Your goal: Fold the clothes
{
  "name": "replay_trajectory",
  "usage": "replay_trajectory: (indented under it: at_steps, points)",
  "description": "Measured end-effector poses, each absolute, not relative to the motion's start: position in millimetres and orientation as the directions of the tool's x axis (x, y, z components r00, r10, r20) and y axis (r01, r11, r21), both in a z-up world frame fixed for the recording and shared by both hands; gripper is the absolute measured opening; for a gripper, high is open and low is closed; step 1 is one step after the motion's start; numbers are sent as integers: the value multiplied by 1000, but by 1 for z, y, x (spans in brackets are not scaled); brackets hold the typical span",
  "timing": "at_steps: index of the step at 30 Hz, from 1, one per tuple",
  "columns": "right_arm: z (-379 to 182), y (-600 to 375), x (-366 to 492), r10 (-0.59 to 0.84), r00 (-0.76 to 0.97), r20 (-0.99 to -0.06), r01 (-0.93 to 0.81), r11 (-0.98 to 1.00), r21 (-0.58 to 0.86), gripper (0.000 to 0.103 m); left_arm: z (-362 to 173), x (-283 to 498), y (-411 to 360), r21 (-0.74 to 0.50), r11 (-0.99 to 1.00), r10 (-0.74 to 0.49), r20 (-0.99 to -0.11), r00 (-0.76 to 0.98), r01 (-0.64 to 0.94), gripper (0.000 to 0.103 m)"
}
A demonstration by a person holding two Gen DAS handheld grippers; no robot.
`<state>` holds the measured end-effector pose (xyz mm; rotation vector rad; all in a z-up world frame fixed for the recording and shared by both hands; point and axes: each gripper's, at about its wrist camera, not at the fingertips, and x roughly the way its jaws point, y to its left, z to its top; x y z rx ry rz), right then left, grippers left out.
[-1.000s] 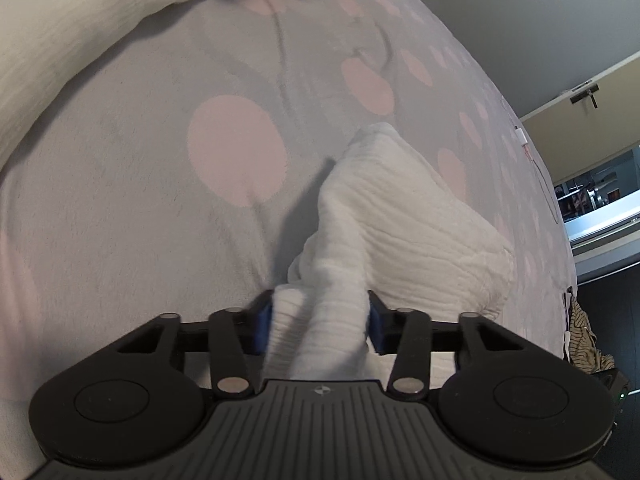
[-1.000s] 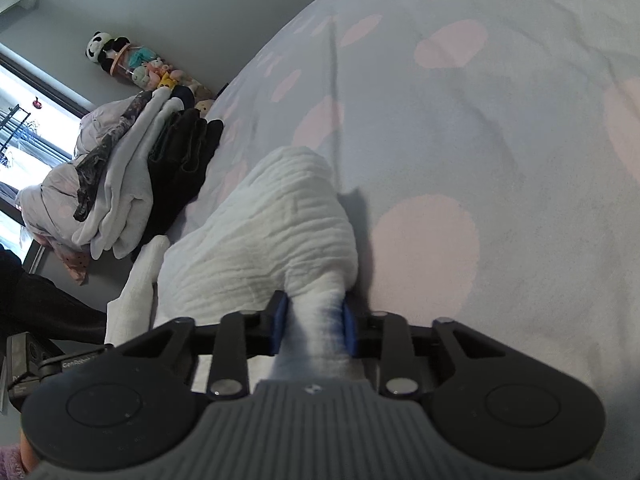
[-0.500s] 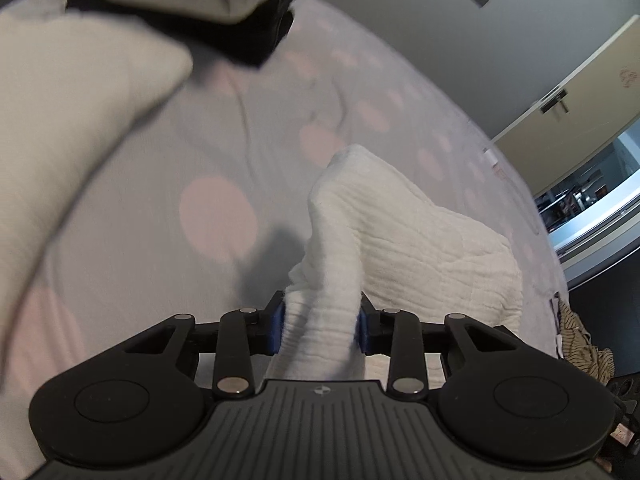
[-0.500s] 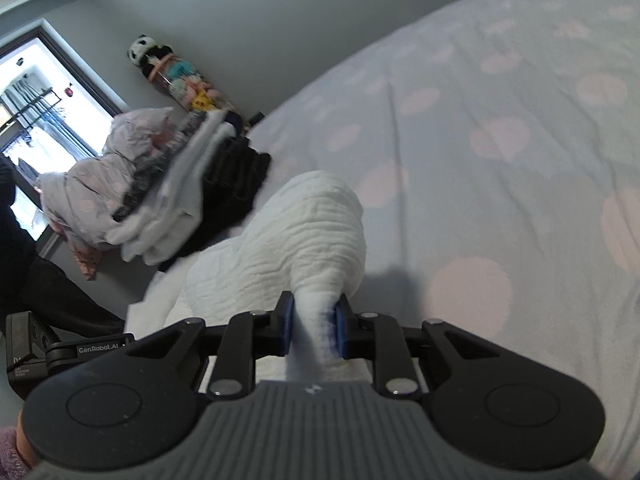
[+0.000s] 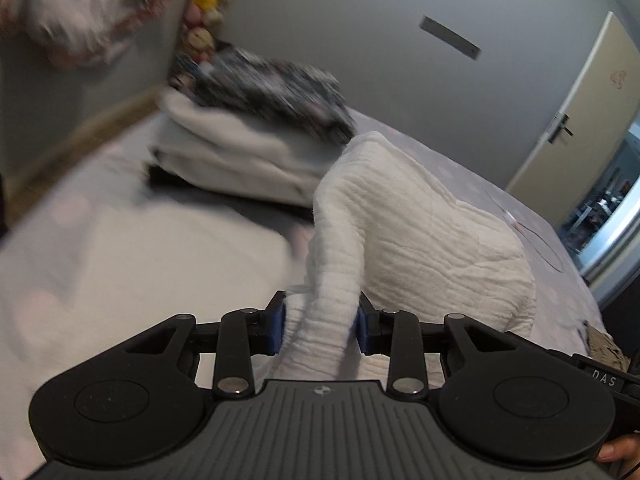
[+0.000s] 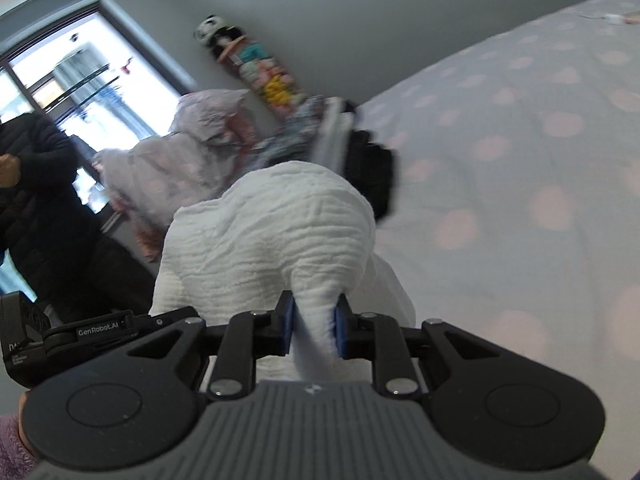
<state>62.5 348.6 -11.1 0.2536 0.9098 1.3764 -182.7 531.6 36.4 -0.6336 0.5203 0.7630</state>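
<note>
Two grippers, each clamped on the same white garment (image 5: 420, 216).

Item 1: left gripper (image 5: 320, 326). Blue pads pinch a bunched edge of the crinkled white cloth; the fabric rises out of the jaws and billows toward 1 o'clock.

Item 2: right gripper (image 6: 313, 330). Pads likewise closed on a fold of the white garment (image 6: 272, 240), which swells up toward 12 o'clock.

Item 3: step in hand, by judgement. The garment appears lifted clear of the bed (image 6: 520, 184), held by two edges, mid-carry or mid-fold. The next move likely calls for keeping both grips level, laying the cloth flat on the spotted cover, then bringing one edge over the other.

Item 4: stack of folded clothes (image 5: 240, 152), at 11 o'clock in the left view: pale items under a dark patterned one; blurred.

Item 5: rumpled pinkish bundle (image 6: 188, 152), at 10 o'clock in the right view.

Item 6: plush toys (image 6: 256, 68) against the wall, 12 o'clock.

Item 7: bystander in dark jacket (image 6: 32, 184), 9 o'clock.

Containers: none discernible; nothing is boxed or binned.
</note>
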Motion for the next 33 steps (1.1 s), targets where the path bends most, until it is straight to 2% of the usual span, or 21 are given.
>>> replay_trajectory:
  at_steps: [5,9,18,28,31,32,33]
  points:
    - [9,404,17,903,-171,-394,-738,148,659,23,73,-233,563,-253,538,530,-640,556,-804,39]
    - [3,445,-12,875,-221,-430,-748,131,651,22,72,-254,592,-198,512,543,-679,494,-836,39]
    - [-46,513,-20,804,-204,-559,-813,179,554,22,1,-239,661,-188,488,489,-750,446,-852,39]
    - [-111,577,13,724,-236,-648,-801,233,552,23,-75,-218,720,-172,473,411,-824,389,-864,40]
    - [-124,585,23,708,-284,-647,-769,235,594,32,-84,-216,723,-157,477,404,-835,374,-865,41]
    - [-125,584,29,712,-304,-633,-749,233,620,37,-85,-216,722,-151,482,405,-835,373,-863,41]
    - [-126,582,35,719,-322,-616,-725,232,649,47,-85,-216,721,-147,486,408,-833,373,-861,41]
